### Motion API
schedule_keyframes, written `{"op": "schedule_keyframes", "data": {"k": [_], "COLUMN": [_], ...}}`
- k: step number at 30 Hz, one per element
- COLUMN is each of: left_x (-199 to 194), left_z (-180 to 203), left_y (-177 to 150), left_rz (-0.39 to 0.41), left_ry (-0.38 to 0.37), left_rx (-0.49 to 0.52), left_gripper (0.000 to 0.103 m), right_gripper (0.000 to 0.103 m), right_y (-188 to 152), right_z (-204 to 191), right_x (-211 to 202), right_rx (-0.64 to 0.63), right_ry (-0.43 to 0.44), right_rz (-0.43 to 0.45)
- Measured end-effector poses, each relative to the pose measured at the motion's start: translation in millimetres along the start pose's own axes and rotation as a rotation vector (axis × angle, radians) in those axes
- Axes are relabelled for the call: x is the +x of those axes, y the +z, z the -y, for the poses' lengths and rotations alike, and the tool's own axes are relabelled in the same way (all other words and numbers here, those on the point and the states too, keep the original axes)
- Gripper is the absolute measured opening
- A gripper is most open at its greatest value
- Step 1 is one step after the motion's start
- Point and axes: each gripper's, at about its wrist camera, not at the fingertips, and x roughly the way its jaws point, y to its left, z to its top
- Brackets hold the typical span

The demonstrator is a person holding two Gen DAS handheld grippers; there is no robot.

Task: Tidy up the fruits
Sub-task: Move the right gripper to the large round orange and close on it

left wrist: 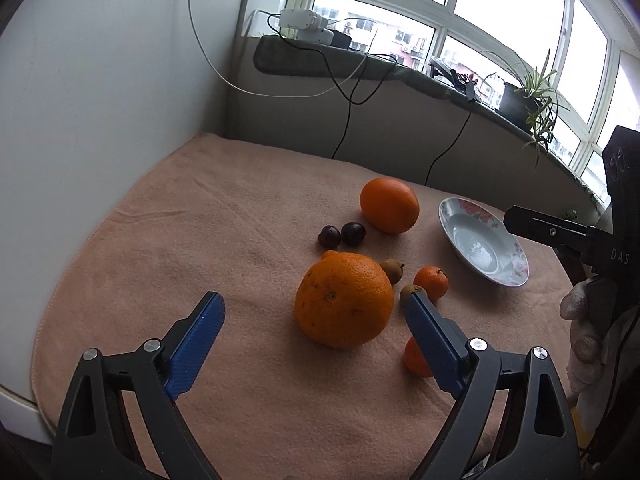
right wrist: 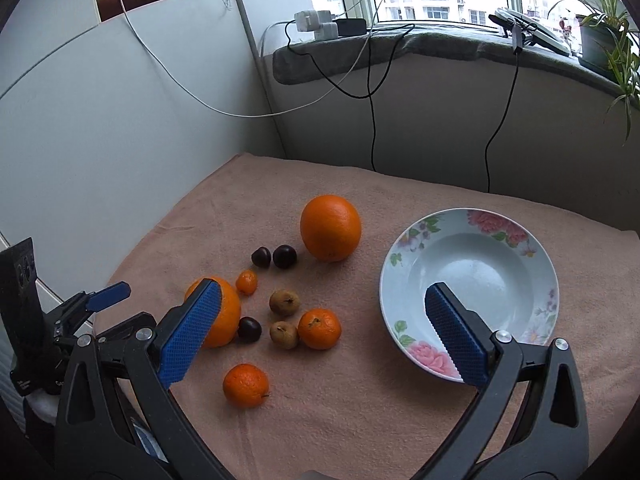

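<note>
A floral plate point(right wrist: 468, 292) lies empty at the right of the peach cloth; it also shows in the left wrist view point(left wrist: 482, 246). Two big oranges point(right wrist: 331, 227) point(left wrist: 344, 300), several small mandarins point(right wrist: 319, 329) point(right wrist: 245, 385), dark cherries point(right wrist: 284, 256) and small brown fruits point(right wrist: 284, 302) lie loose on the cloth. My left gripper point(left wrist: 316, 300) is open, its jaws on either side of the near big orange, above it. My right gripper point(right wrist: 324, 292) is open and empty, above the small fruits and the plate's left rim.
A white wall panel point(right wrist: 100, 128) stands at the left. A windowsill point(right wrist: 400, 46) with chargers, cables and a potted plant point(right wrist: 608, 36) runs behind the table. Black and white cables point(right wrist: 372, 120) hang down behind the cloth's far edge.
</note>
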Motion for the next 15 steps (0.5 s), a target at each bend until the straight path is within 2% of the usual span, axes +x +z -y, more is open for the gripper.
{"op": "schedule_keyframes", "data": {"k": [9, 12, 15], "left_x": [23, 30, 34], "left_z": [-8, -13, -17], "left_y": [-14, -16, -17], "left_rz": [-0.082, -0.108, -0.114], "left_ry": [-0.114, -0.143, -0.157], "left_rx": [-0.077, -0.104, -0.122], "left_gripper": [0.087, 0.080, 0.079], "right_gripper": [0.102, 0.097, 0.091], "right_y": [1, 2, 2], "right_z": [-37, -48, -56], "right_x": [40, 52, 63], "right_rx": [-0.073, -0.098, -0.112], "right_ry": [0.160, 0.193, 0.226], "right_rz": [-0.139, -0.180, -0.223]}}
